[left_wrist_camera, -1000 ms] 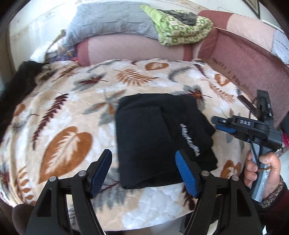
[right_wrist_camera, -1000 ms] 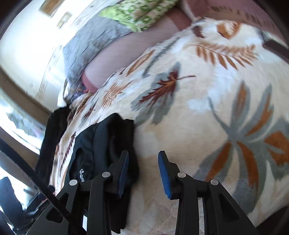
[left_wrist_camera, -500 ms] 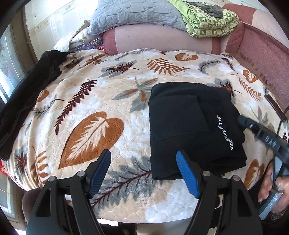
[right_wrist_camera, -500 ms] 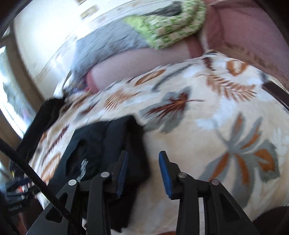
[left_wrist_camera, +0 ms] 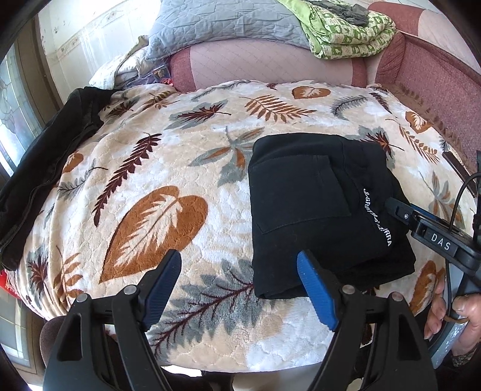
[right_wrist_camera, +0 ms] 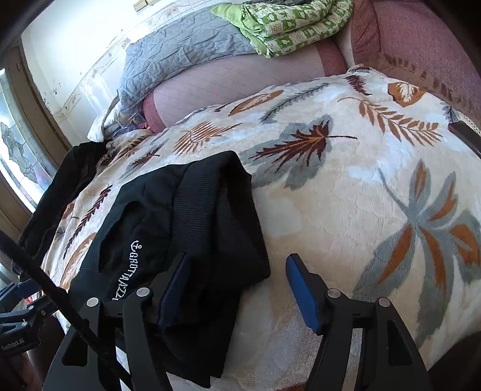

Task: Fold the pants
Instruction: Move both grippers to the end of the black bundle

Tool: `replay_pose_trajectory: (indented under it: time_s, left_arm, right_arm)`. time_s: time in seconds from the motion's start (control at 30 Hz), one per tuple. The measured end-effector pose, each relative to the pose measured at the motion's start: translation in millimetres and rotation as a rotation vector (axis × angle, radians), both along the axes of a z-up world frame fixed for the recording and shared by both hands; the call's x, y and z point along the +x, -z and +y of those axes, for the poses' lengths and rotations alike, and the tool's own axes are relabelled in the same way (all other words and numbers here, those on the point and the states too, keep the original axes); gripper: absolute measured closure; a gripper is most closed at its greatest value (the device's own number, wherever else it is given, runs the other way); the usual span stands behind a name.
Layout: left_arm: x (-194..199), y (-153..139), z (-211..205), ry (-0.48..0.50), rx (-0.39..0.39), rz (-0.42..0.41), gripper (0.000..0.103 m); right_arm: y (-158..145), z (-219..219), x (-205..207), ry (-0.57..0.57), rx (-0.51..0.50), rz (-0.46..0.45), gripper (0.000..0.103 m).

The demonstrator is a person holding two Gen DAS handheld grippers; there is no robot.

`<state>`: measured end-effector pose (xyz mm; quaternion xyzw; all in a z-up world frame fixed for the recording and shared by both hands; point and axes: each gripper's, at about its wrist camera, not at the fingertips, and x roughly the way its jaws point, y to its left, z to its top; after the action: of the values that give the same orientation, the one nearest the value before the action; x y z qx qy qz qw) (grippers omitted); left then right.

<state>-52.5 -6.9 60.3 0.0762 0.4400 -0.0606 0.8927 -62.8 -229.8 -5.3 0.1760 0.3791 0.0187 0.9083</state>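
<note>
1. The black pants (left_wrist_camera: 315,210) lay folded into a compact rectangle on the right half of a leaf-print blanket (left_wrist_camera: 150,180) spread over a bed, with a patch pocket facing up.
2. The bundle's left edge ran straight; its near edge sat close to the blanket's front drop, and its right corner (right_wrist_camera: 255,267) showed stacked layers with a ribbed band.
3. A broad stretch of blanket lay open to the left of the pants as far as a dark garment (left_wrist_camera: 45,156) draped along the bed's left edge; more open blanket lay to the right in the right wrist view.
4. The left claw (left_wrist_camera: 239,288) stood wide apart above the near edge, holding nothing, its right blue pad overlapping the pants' near-left corner in view.
5. The right claw (right_wrist_camera: 231,291) was also spread apart and empty; its left pad hung over the pants' corner, though contact could not be told.
6. White lettering on the pants read "GROTTAAZZ..." with an anchor mark, the rest hidden.
7. The right tool body carried a "DAS" label (left_wrist_camera: 440,239).
8. A grey quilted pillow (left_wrist_camera: 225,24) and a green patterned quilt (left_wrist_camera: 345,33) rested on the pink headboard cushion (left_wrist_camera: 255,66).
</note>
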Motion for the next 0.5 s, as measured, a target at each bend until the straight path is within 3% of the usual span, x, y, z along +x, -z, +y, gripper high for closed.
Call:
replay_pose_trajectory:
  time_s: [0.5]
  left_arm:
    - [1.0,1.2,3.2,-0.003,-0.019,0.014,0.024]
  right_arm:
    - [0.1,1.4,0.0,0.014,-0.017,-0.006,0.026]
